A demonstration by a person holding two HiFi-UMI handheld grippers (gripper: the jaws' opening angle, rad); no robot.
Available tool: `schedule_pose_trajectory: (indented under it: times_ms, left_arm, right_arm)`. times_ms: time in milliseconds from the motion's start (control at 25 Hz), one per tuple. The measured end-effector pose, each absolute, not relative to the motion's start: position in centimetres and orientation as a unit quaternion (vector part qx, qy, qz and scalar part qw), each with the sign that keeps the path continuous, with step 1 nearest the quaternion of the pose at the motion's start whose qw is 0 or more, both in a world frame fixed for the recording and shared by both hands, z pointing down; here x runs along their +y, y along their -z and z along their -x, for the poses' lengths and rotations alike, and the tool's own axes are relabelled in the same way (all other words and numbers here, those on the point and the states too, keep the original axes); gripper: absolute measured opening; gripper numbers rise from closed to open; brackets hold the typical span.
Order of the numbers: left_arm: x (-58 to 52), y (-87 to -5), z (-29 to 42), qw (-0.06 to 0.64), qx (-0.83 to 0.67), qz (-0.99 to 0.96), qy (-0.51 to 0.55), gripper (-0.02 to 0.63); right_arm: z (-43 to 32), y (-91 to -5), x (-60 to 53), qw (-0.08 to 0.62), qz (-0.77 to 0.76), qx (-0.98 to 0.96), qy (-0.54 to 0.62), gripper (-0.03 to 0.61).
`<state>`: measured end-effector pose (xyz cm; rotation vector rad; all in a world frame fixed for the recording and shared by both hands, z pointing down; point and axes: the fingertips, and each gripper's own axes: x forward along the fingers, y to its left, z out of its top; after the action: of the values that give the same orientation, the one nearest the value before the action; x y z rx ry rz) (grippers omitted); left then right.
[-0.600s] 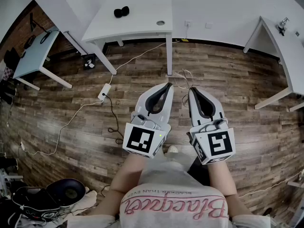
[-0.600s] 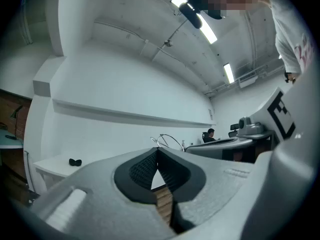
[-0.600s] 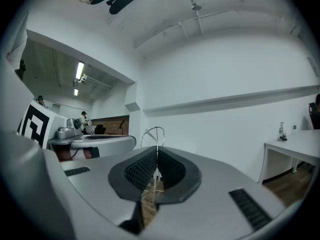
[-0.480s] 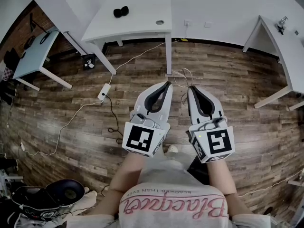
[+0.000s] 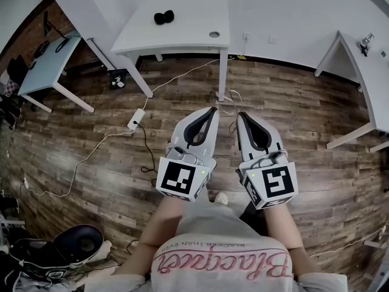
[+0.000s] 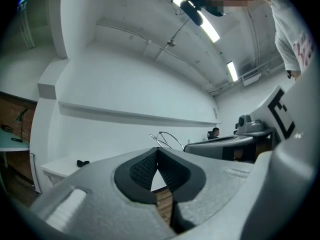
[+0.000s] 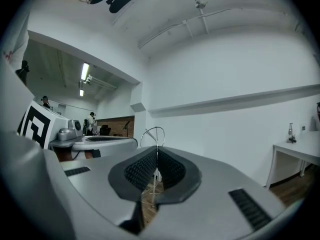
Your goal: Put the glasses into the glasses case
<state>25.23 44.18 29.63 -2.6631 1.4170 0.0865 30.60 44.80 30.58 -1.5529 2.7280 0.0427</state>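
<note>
Two grippers side by side, out over wood floor (image 5: 304,102). Jaws of left gripper (image 5: 211,111) pressed together, nothing between. Jaws of right gripper (image 5: 241,115) same: tips closed, empty. Black square marks on both cubes. Pink curly word on shirt (image 5: 219,257), upside down, can't read. Small black thing (image 5: 164,17) on white table (image 5: 188,35) far ahead, well apart from grippers; too small to tell if glasses or case. Cord (image 5: 97,151) and plug strip (image 5: 136,119) on floor at left. Open floor between grippers and table.
</note>
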Motion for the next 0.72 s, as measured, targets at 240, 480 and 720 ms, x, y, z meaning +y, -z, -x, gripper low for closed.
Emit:
schedule_pose_trajectory:
  times_ms: [240,480,720]
  left_arm:
    - [39.9,-29.2,-20.3,0.053,0.492,0.869,-0.033,0.006]
    - [35.2,-29.0,-15.5,0.048,0.506,0.861,-0.035,0.006]
    - [30.6,-29.1,-11.0,0.040,0.519,0.853,-0.038,0.006]
  right_arm:
    - [-26.5,-30.3,40.5,-0.012,0.481,0.877,-0.011,0.014]
    - [-21.9,-29.9,35.7,-0.016,0.470,0.883,-0.008,0.014]
    - [-17.5,-30.5,30.9,-0.025,0.455,0.890,0.000,0.014]
